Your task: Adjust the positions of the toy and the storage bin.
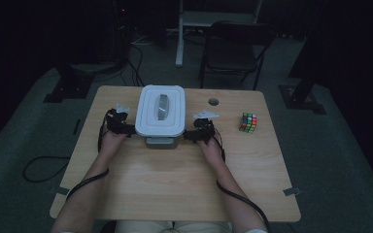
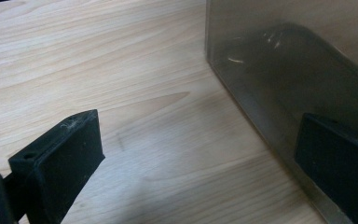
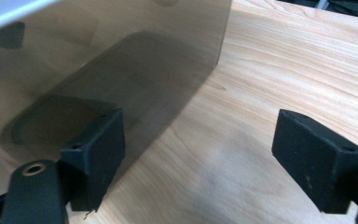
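Two claws flanked one container at the centre of the wooden surface point(image 1: 175, 184). The container point(image 1: 160, 116) was a smoky translucent box with a white clip-on lid point(image 1: 148, 114), standing upright on the surface, its base visible below the lid's near edge. A Rubik's cube point(image 1: 247, 122) lay well apart to the right, near a cable hole in the surface.

The left claw point(image 1: 126, 127) sat against the container's left side; in the left gripper view its jaws stood wide apart, one over bare wood, the other just beside the box wall point(image 2: 279, 70), gripping nothing. The right claw point(image 1: 194, 135) sat at the right side; its jaws likewise stood apart, one close to the wall point(image 3: 121, 70), nothing pinched between them.

Risk, as judged: neither claw straddled the lid's rim or wall. Closing from here could slide off the smooth plastic, shove the container sideways, or tip it if one side caught first.
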A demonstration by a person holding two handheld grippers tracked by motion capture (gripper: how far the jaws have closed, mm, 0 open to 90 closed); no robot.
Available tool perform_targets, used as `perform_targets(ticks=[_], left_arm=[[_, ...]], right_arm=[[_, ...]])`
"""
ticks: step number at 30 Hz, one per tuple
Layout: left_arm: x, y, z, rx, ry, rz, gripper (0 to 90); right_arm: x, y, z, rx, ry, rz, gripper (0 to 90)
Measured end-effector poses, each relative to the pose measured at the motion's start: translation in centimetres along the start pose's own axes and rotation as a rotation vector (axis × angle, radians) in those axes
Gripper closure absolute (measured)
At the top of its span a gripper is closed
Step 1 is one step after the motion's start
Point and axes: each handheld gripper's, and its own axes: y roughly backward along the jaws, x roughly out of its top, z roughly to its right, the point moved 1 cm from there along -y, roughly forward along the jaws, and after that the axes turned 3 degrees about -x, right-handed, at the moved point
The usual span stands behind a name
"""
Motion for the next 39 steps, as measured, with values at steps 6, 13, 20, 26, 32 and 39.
perform_targets(ticks=[6, 13, 20, 26, 32, 39], left_arm=[[0.0, -0.1, 1.0, -0.014, -0.014, -0.001, 2.0], [-0.1, -0.1, 2.0, -0.030, -0.024, -0.003, 2.0], [-0.2, 0.1, 3.2, -0.040, -0.051, -0.013, 2.0], [-0.3, 0.4, 4.4, -0.042, -0.086, -0.019, 2.1], [-0.8, 0.7, 4.9, -0.065, -0.071, -0.012, 2.1], [-1.2, 0.2, 4.0, -0.137, -0.043, 0.002, 1.8]], right_arm=[[-0.7, 1.0, 0.5, -0.001, -0.002, 0.007, 17.3], [-1.4, 2.1, 0.9, 0.004, 0.010, 0.010, 17.3], [-2.1, 3.2, 1.1, 0.005, 0.030, 0.006, 17.3], [-2.7, 4.2, 1.4, 0.002, 0.036, 0.009, 17.3], [-3.4, 4.9, 1.4, 0.007, 0.028, 0.018, 17.3], [-4.1, 5.0, 1.8, 0.024, 0.008, 0.020, 12.9]])
